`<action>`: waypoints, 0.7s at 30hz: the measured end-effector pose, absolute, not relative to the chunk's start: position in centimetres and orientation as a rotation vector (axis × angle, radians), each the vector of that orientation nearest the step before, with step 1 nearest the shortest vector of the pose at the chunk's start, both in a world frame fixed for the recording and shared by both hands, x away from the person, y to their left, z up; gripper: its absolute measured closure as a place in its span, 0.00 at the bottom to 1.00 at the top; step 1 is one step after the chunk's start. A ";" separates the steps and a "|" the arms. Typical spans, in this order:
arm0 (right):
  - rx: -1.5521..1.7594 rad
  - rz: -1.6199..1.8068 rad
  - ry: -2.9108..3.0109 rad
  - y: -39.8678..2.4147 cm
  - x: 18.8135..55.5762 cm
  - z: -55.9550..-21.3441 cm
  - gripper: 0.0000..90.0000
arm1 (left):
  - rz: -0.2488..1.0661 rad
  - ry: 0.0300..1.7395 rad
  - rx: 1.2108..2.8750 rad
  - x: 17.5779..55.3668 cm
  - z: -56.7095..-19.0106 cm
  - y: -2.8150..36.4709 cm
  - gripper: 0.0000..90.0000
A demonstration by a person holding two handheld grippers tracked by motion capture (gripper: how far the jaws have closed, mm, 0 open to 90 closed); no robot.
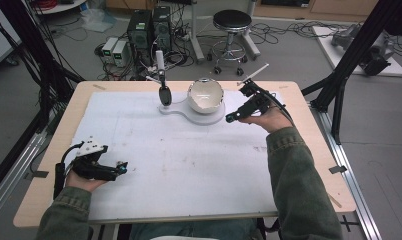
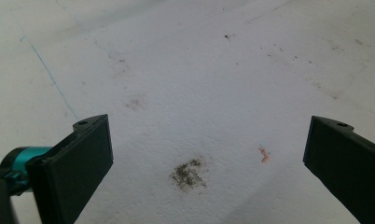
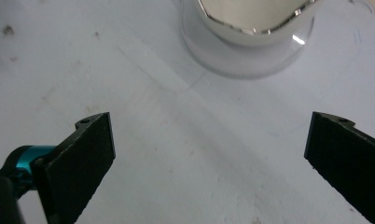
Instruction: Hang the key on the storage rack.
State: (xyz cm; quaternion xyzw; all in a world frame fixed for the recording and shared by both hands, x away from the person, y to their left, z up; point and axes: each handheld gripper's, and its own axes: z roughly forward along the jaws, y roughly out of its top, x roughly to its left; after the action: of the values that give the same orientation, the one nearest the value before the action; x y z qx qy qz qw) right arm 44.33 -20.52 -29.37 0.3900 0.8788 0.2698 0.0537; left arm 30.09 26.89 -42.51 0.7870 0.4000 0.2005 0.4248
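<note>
A shiny metal bowl (image 1: 206,95) sits on a white base (image 1: 181,109) at the far middle of the table, with a dark upright post (image 1: 164,94) on the same base to its left. My right gripper (image 1: 234,117) is open, just right of the bowl and pointing toward it. In the right gripper view the bowl (image 3: 255,18) and base (image 3: 244,63) lie ahead of the wide-apart jaws, nothing between them. My left gripper (image 1: 120,169) rests open near the table's front left. Its jaws stand wide over a dark smudge (image 2: 189,172) on the bare mat.
A white mat (image 1: 179,160) covers the wooden table (image 1: 49,150). A small orange scrap (image 2: 265,155) lies on the mat near the left gripper. Beyond the far edge are a stool (image 1: 231,35), computer cases (image 1: 149,27) and cables. Black frame struts (image 1: 351,50) stand at the right.
</note>
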 end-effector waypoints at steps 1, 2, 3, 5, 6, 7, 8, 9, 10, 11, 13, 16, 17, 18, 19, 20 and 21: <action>1.189 0.822 2.664 -20.8 44.2 -29.5 0.01 | 0.501 1.000 1.968 30.1 -42.5 26.9 0.02; 1.206 0.843 2.663 -21.2 44.0 -29.7 0.01 | 0.501 1.000 1.968 30.1 -42.5 26.9 0.02; 1.213 0.845 2.660 -21.3 43.9 -29.8 0.01 | 0.501 1.001 1.967 30.1 -42.5 26.9 0.02; 1.215 0.838 2.656 -21.9 43.6 -30.2 0.01 | 0.502 1.000 1.972 30.1 -42.5 26.9 0.02; 1.218 0.824 2.654 -22.2 43.4 -30.4 0.01 | 0.501 1.001 1.968 30.1 -42.5 26.9 0.02; 1.221 0.827 2.647 -22.5 43.3 -30.5 0.01 | 0.501 1.000 1.968 30.1 -42.5 26.9 0.02; 1.231 0.838 2.642 -22.8 43.1 -30.6 0.01 | 0.500 1.001 1.968 30.1 -42.5 26.9 0.02; 1.232 0.845 2.635 -23.2 42.8 -30.8 0.01 | 0.501 1.001 1.968 30.1 -42.5 26.9 0.02; 1.235 0.850 2.626 -23.5 42.5 -30.9 0.01 | 0.500 1.003 1.967 30.1 -42.5 26.9 0.02; 1.238 0.851 2.623 -23.7 42.4 -31.0 0.01 | 0.501 1.003 1.969 30.1 -42.5 26.9 0.02; 1.243 0.852 2.612 -24.4 41.8 -31.3 0.01 | 0.502 1.002 1.972 30.1 -42.5 26.9 0.02; 1.250 0.860 2.595 -25.4 41.0 -31.9 0.01 | 0.502 1.003 1.969 30.1 -42.5 26.9 0.02; 1.259 0.862 2.589 -25.9 40.7 -32.2 0.01 | 0.502 1.003 1.971 30.1 -42.5 26.9 0.02; 1.261 0.861 2.584 -26.1 40.5 -32.3 0.01 | 0.502 1.002 1.972 30.1 -42.5 26.9 0.02; 1.269 0.867 2.574 -26.5 40.3 -32.6 0.01 | 0.502 1.003 1.974 30.1 -42.5 26.9 0.02; 1.268 0.873 2.569 -26.9 40.0 -32.9 0.01 | 0.502 1.003 1.975 30.1 -42.5 26.9 0.02; 1.270 0.884 2.560 -27.2 39.8 -33.2 0.01 | 0.502 1.003 1.976 30.1 -42.5 26.9 0.02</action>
State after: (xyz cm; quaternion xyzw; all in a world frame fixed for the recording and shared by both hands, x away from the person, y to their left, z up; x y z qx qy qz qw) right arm 39.80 -27.16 -33.16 0.4233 0.8534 0.2946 0.0754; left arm 30.09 26.90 -42.52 0.7887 0.4004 0.2004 0.4212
